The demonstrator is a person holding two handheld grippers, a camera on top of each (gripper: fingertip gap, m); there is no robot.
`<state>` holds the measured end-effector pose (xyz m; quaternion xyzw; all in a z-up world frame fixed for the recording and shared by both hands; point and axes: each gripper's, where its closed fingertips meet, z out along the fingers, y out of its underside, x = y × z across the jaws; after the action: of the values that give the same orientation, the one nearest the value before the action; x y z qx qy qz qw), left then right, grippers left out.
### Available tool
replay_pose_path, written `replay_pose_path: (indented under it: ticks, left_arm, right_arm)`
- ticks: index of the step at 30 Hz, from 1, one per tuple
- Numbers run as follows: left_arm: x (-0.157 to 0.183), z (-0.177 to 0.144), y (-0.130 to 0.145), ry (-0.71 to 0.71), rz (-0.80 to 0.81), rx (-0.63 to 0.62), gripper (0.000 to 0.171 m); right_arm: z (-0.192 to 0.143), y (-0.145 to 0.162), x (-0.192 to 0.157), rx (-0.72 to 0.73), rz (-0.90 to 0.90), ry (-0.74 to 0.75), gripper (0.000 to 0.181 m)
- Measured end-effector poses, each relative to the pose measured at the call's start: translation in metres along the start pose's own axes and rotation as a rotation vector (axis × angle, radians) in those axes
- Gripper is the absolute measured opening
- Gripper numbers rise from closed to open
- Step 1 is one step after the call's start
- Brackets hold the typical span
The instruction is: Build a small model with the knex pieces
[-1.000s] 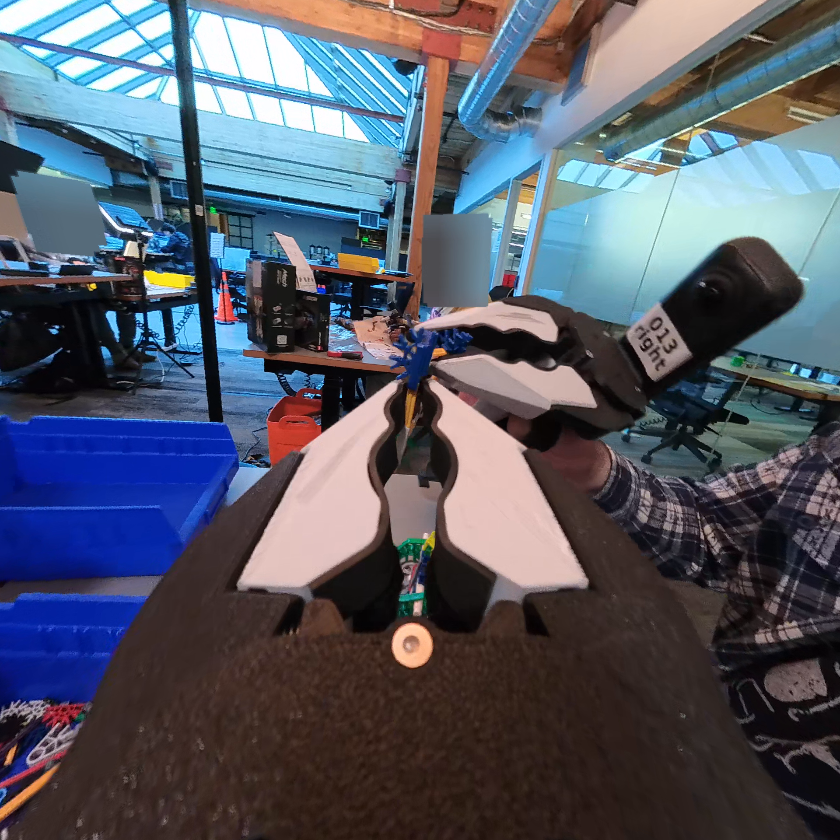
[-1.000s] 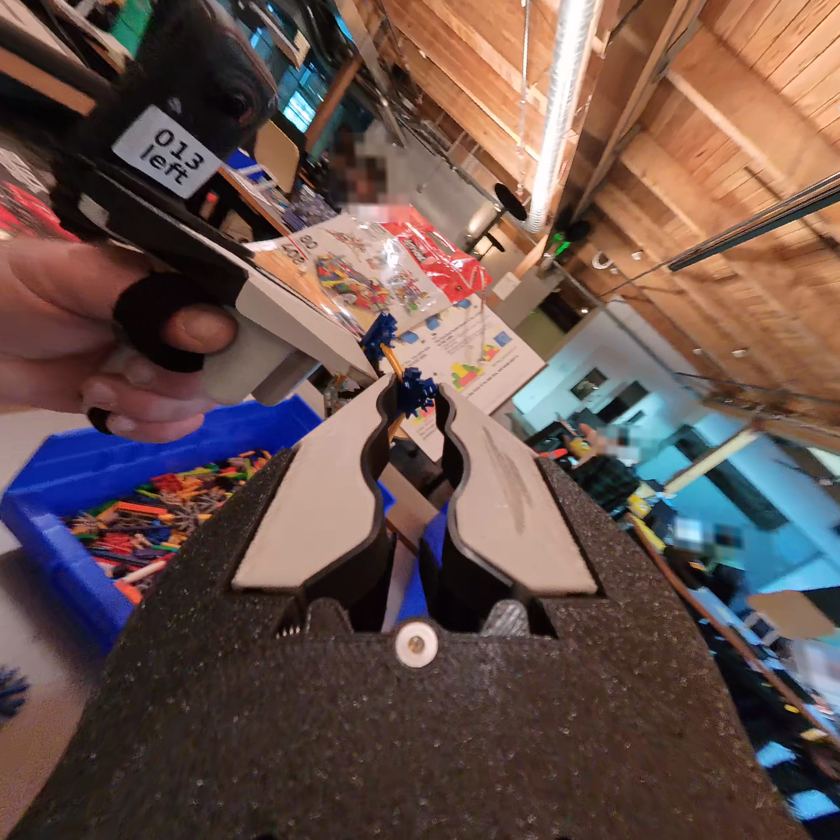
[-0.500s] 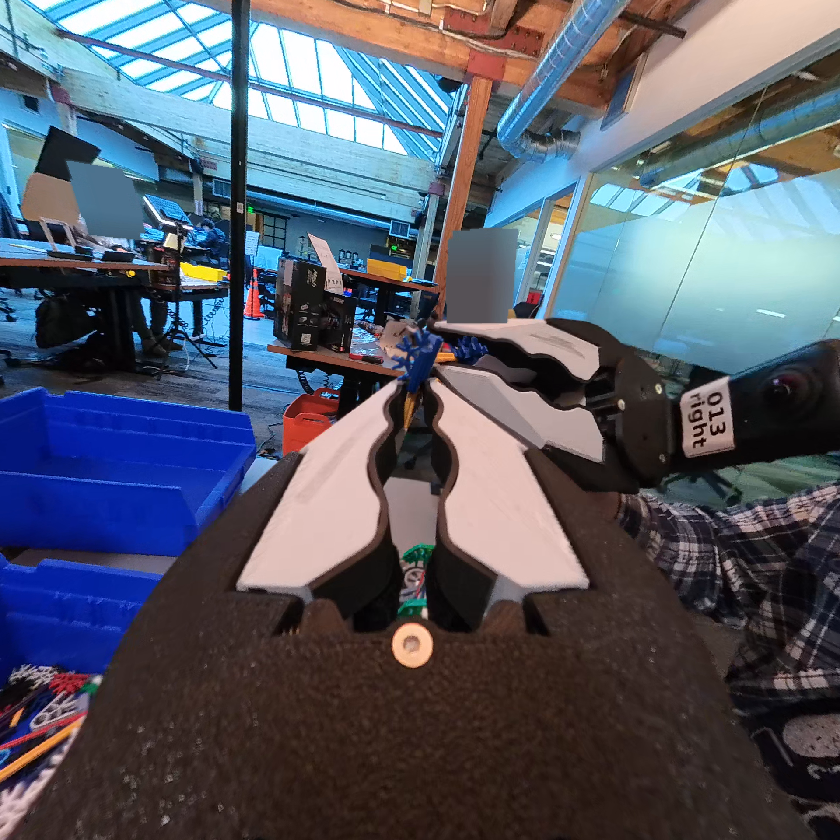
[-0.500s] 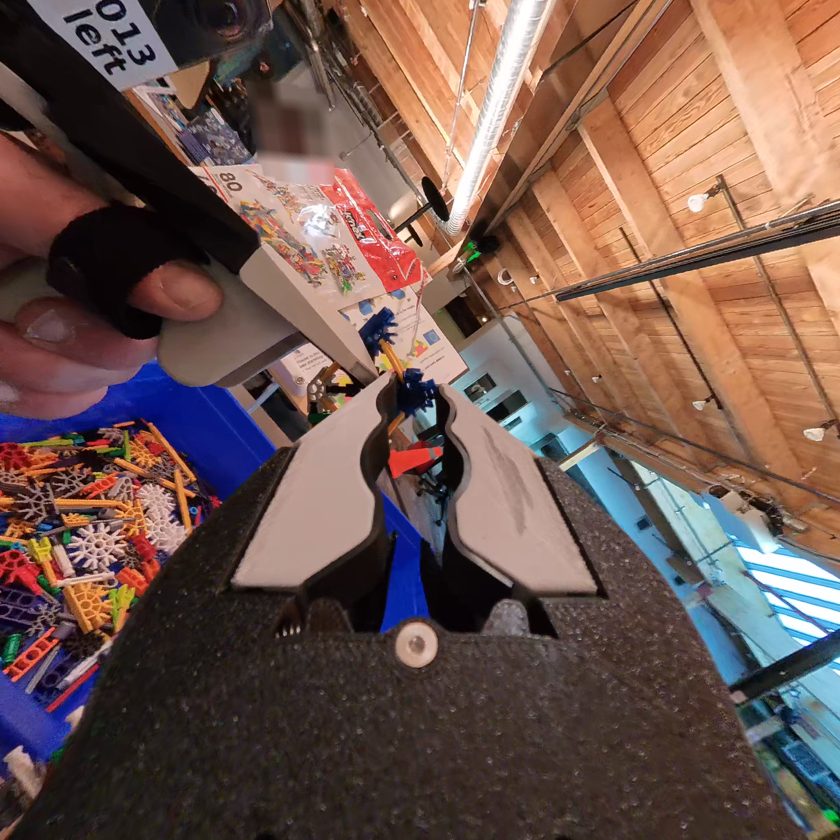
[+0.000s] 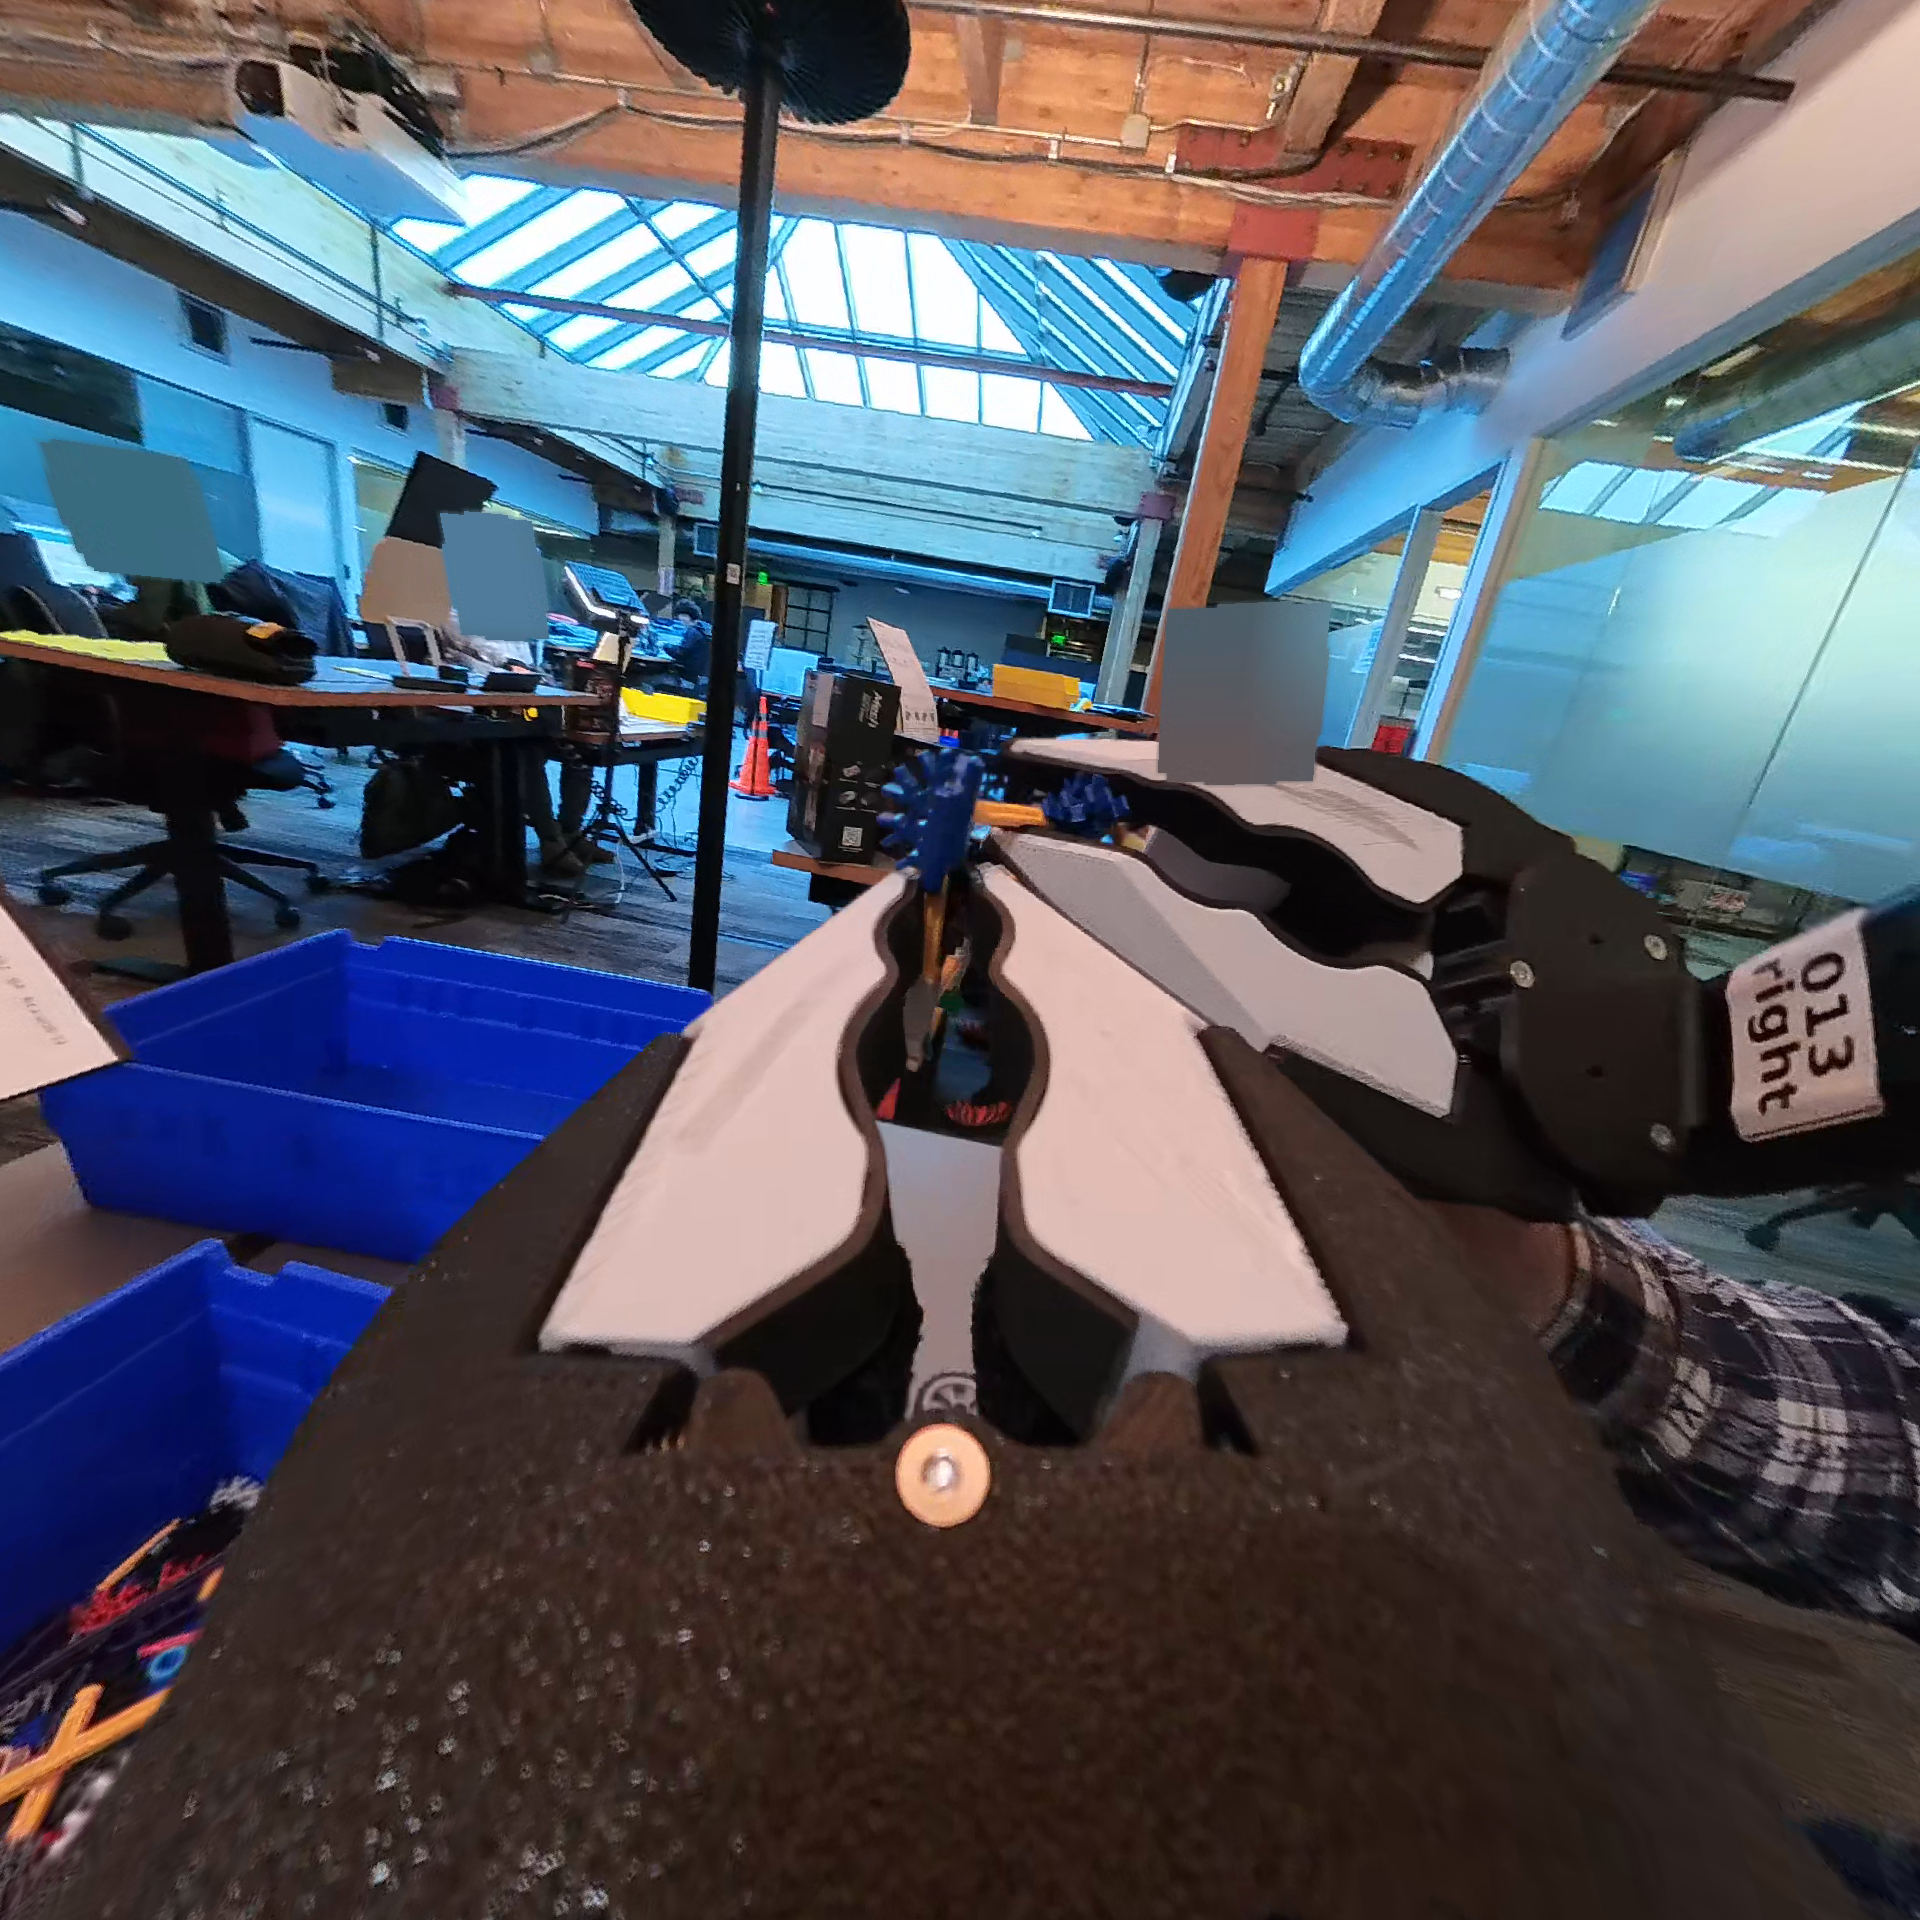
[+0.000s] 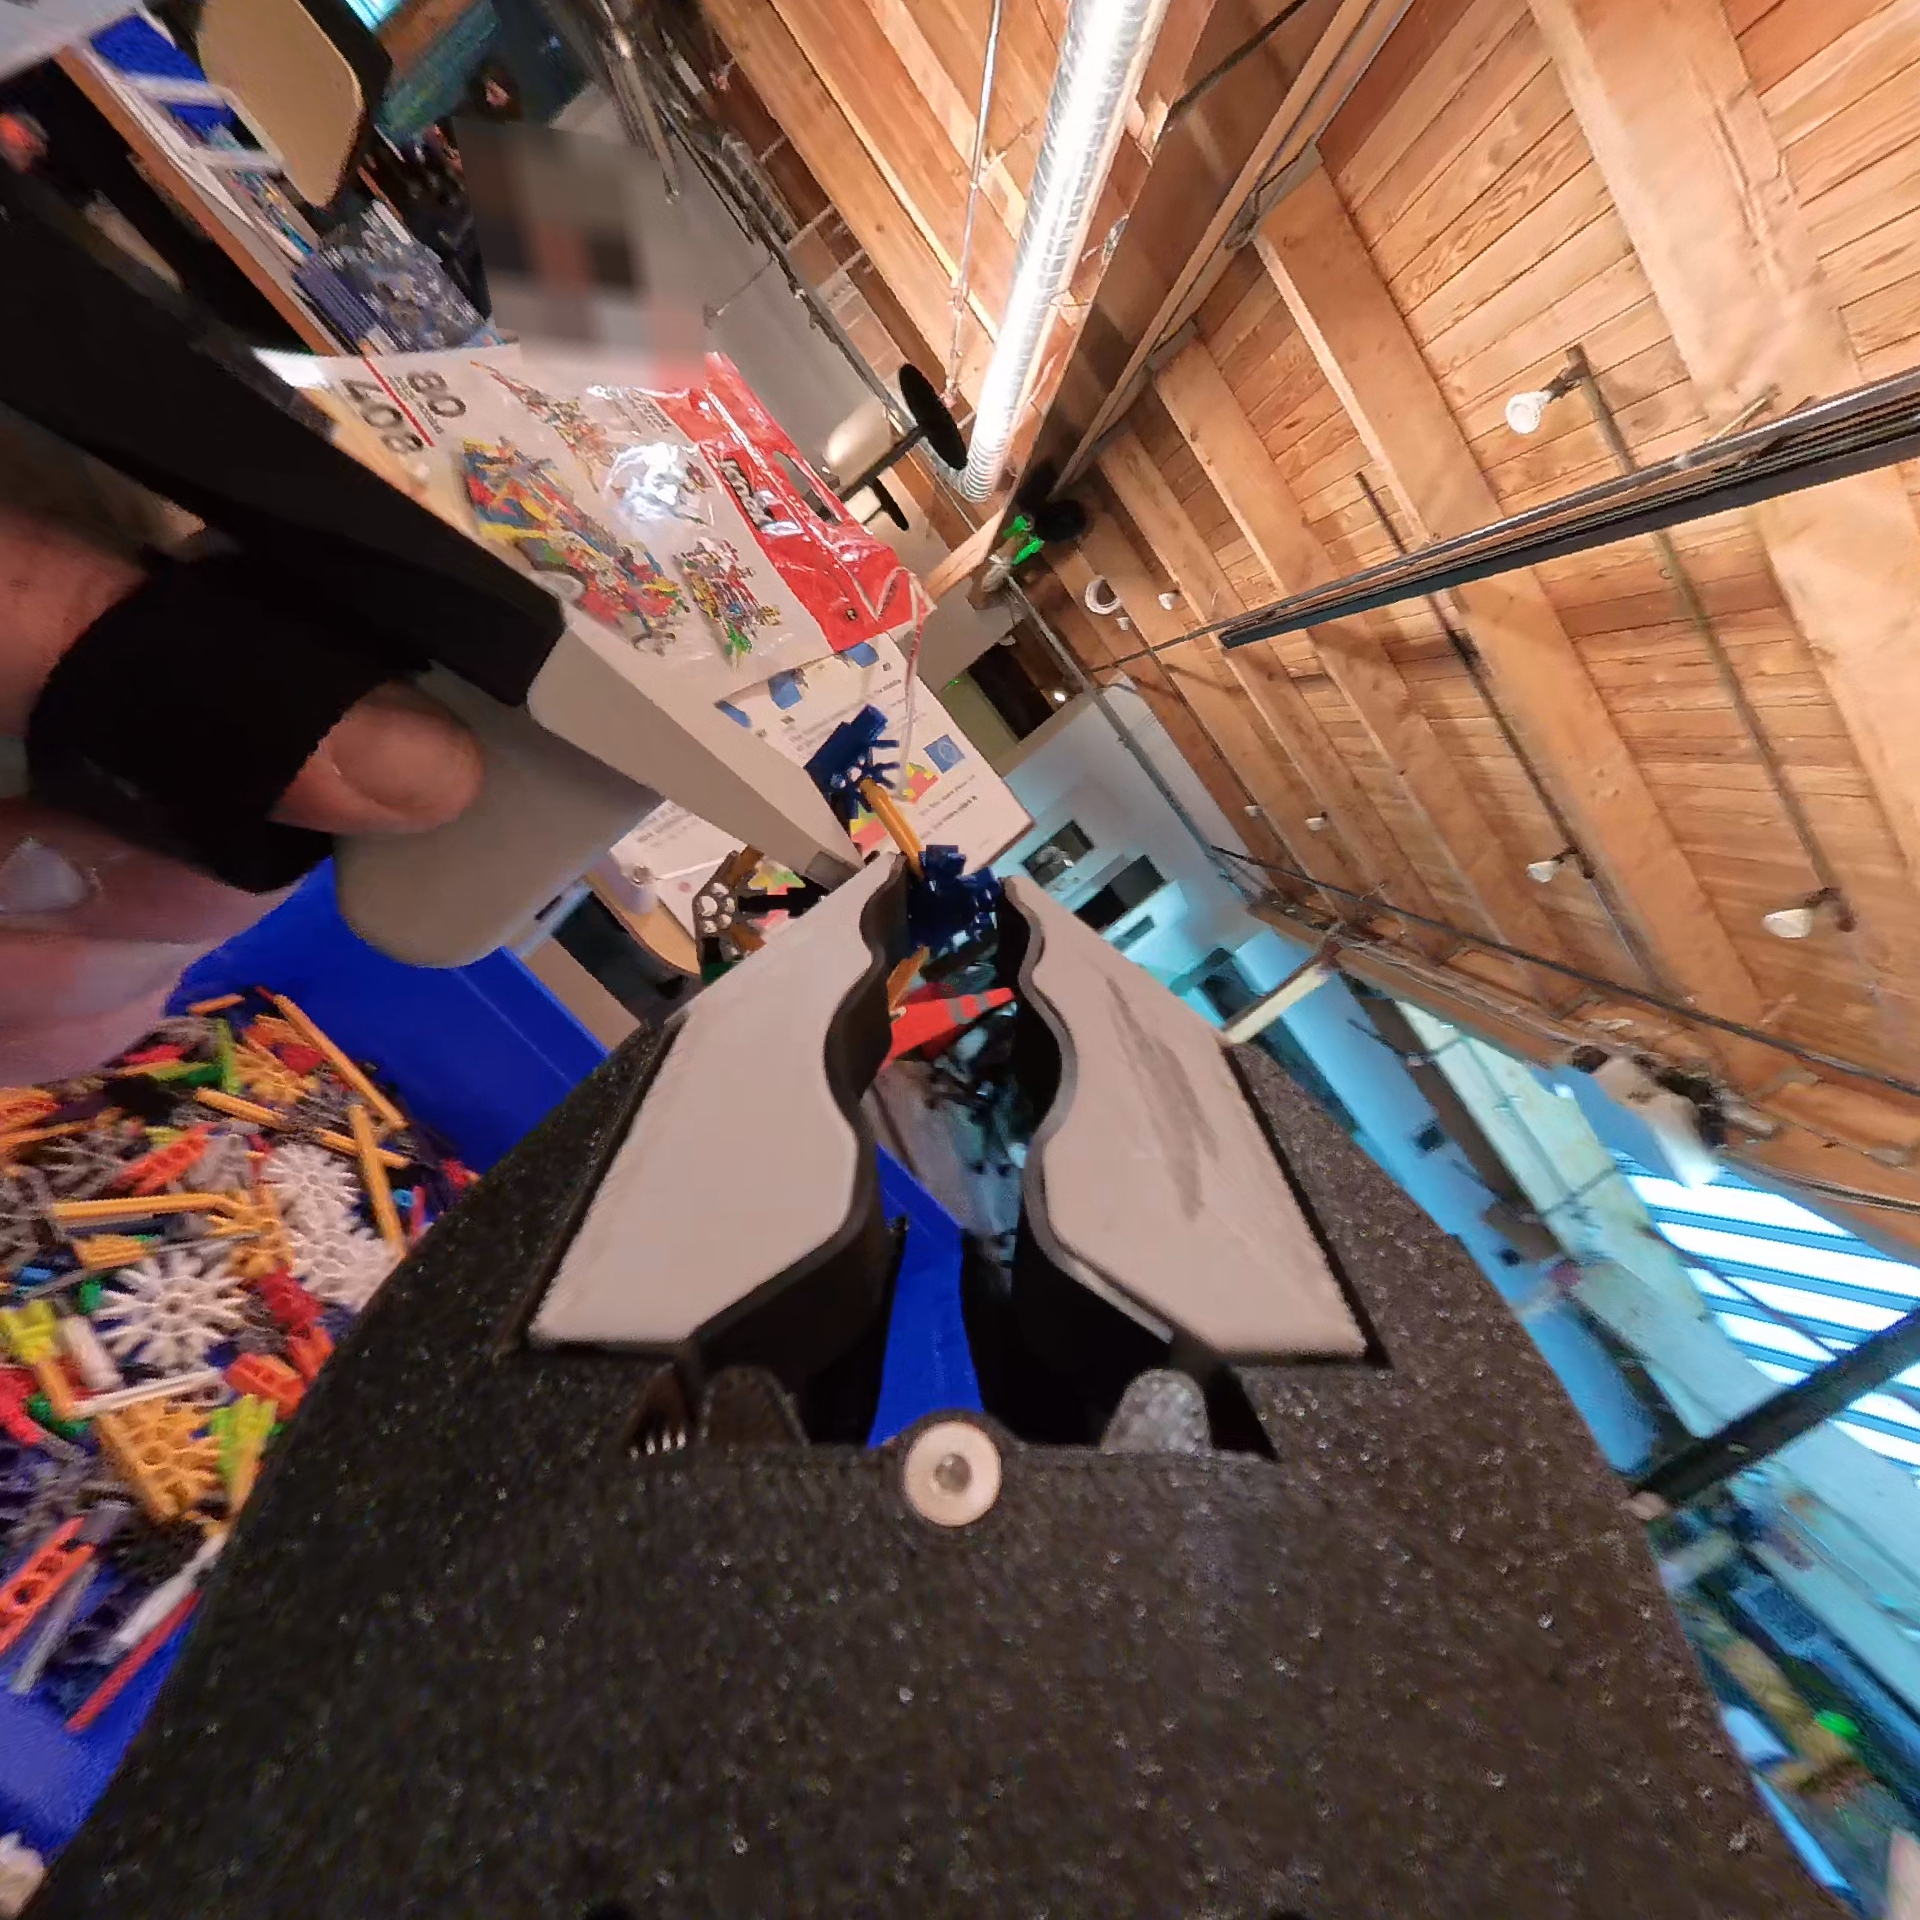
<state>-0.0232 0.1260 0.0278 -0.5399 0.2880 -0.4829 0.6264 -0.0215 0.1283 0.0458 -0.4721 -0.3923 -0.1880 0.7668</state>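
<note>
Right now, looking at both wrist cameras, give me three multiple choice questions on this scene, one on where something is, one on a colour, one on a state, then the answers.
1. Where is the bin of mixed building pieces in the right wrist view?
A. lower left
B. upper right
C. dead centre

2. What colour is the rod joining the two blue connectors?
A. green
B. yellow
C. white

3. How is the left gripper?
A. wide open, holding nothing
B. out of view
C. shut on a blue connector

Answers: 1 A, the filled blue bin sits at the lower left edge. 2 B, a yellow rod runs between the connectors. 3 C, its fingers close around the stem under the connector, while the right gripper grips the other blue connector.
</note>
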Motion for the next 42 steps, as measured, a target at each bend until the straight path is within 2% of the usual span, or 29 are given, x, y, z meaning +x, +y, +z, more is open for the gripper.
replay_pose_path:
  ticks: [3,4,7,12,17,19,20,25,29,34,38,42]
  left_arm:
    - [0.002,-0.002,0.001,0.028,0.05,-0.05,0.007]
    - [-0.001,-0.004,0.001,0.019,0.079,-0.066,0.012]
    - [0.007,-0.009,-0.003,0.108,0.088,-0.045,0.015]
    - [0.017,-0.014,-0.01,0.166,0.114,-0.022,0.011]
    - [0.024,-0.017,-0.008,0.201,0.16,-0.061,0.007]
    - [0.03,-0.017,-0.009,0.234,0.145,-0.062,0.006]
    - [0.032,-0.018,-0.007,0.245,0.145,-0.07,0.006]
    - [0.041,-0.021,-0.006,0.289,0.167,-0.106,0.006]
    - [0.042,-0.023,-0.004,0.29,0.197,-0.136,0.003]
    - [0.045,-0.023,0.004,0.283,0.263,-0.194,0.001]
    - [0.05,-0.02,0.012,0.27,0.327,-0.243,0.001]
    - [0.048,-0.02,0.019,0.23,0.41,-0.297,0.0]
  right_arm:
    - [-0.002,0.001,-0.003,0.021,0.127,-0.103,0.015]
    - [-0.003,0.0,-0.007,0.027,0.143,-0.15,0.015]
    - [-0.008,-0.006,-0.011,0.06,0.282,-0.285,0.015]
    - [-0.015,-0.009,-0.011,0.09,0.408,-0.404,0.015]
    - [-0.021,-0.011,-0.013,0.115,0.533,-0.528,0.016]
    - [-0.024,-0.015,-0.011,0.158,0.5,-0.53,0.018]
    - [-0.027,-0.016,-0.012,0.165,0.484,-0.548,0.023]
    - [-0.042,-0.022,-0.017,0.19,0.405,-0.658,0.03]
    - [-0.048,-0.024,-0.006,0.182,0.379,-0.642,0.031]
    - [-0.047,-0.018,-0.016,0.097,0.192,-0.629,0.026]
    - [-0.046,-0.019,-0.024,0.072,0.126,-0.631,0.007]
    - [-0.045,-0.011,-0.03,0.012,0.063,-0.658,0.003]
